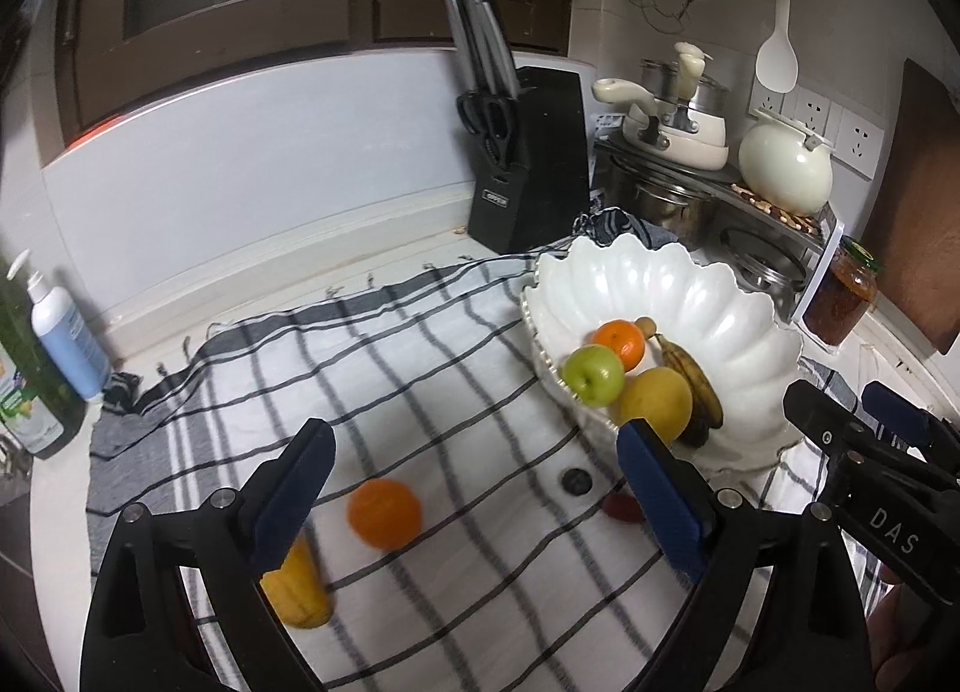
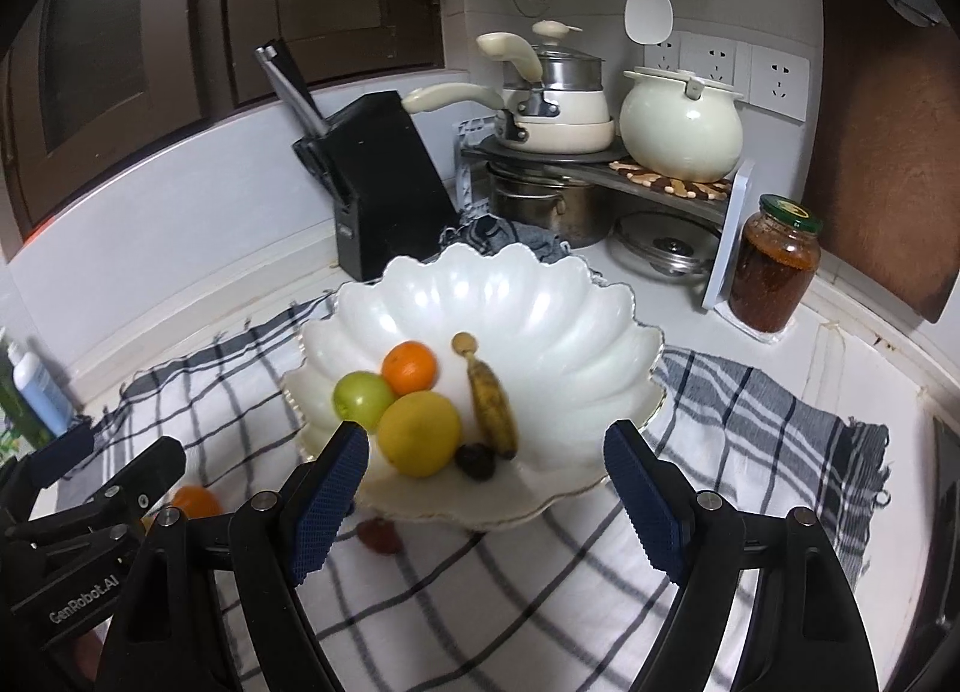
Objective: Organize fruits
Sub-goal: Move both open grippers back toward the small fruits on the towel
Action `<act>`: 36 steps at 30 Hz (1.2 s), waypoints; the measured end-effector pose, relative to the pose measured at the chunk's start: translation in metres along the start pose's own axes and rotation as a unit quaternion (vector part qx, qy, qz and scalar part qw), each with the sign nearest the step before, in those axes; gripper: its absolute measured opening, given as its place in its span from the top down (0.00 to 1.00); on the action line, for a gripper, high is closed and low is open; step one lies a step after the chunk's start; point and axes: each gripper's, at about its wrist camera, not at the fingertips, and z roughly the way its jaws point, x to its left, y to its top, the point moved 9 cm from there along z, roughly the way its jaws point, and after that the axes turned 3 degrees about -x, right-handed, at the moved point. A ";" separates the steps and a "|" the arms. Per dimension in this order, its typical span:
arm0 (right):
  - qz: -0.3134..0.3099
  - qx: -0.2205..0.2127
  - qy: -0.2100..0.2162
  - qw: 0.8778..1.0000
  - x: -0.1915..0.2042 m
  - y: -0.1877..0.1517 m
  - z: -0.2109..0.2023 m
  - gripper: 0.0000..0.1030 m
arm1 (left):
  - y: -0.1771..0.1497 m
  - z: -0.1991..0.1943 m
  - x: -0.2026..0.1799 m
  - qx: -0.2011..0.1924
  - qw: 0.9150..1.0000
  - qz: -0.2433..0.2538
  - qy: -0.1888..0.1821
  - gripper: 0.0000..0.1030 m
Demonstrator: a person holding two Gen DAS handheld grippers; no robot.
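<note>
A white scalloped bowl (image 2: 480, 278) (image 1: 660, 290) sits on a checked cloth (image 1: 420, 368). It holds an orange (image 2: 410, 366), a green apple (image 2: 362, 397), a yellow round fruit (image 2: 420, 433), a browned banana (image 2: 492, 410) and a small dark fruit (image 2: 475, 459). My right gripper (image 2: 489, 470) hovers open just before the bowl's near rim with nothing between its pads. My left gripper (image 1: 480, 476) is open and empty above the cloth, left of the bowl. Loose on the cloth below it lie an orange (image 1: 384, 514), a yellow fruit (image 1: 297, 590), a dark berry-like fruit (image 1: 576, 481) and a red fruit (image 1: 621, 506).
A black knife block (image 1: 528, 164) stands behind the bowl, with stacked pots (image 2: 552, 110) and a cream kettle (image 2: 681, 122) on a corner rack. A jar with a green lid (image 2: 774, 266) is to the right, and bottles (image 1: 60, 332) at the far left.
</note>
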 end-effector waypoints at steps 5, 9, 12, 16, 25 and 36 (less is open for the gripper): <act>0.003 -0.004 -0.003 1.000 0.011 -0.013 -0.009 0.21 | -0.012 -0.007 0.015 -0.001 1.000 0.000 0.010 0.06; 0.002 -0.003 -0.010 1.000 0.020 -0.025 -0.010 0.17 | -0.022 -0.008 0.028 0.002 1.000 -0.007 0.016 0.04; -0.002 -0.002 -0.018 1.000 0.024 -0.033 -0.009 0.17 | -0.029 -0.007 0.036 0.004 1.000 -0.009 0.022 0.03; 0.002 -0.006 -0.030 1.000 0.028 -0.044 -0.008 0.16 | -0.043 -0.001 0.046 0.013 0.999 -0.012 0.030 0.01; 0.005 0.018 -0.045 0.999 0.038 -0.074 0.016 0.16 | -0.059 0.015 0.066 0.021 0.998 -0.025 0.046 0.01; -0.008 0.034 -0.071 0.997 0.054 -0.083 0.043 0.16 | -0.055 0.029 0.092 0.000 0.998 -0.026 0.064 0.01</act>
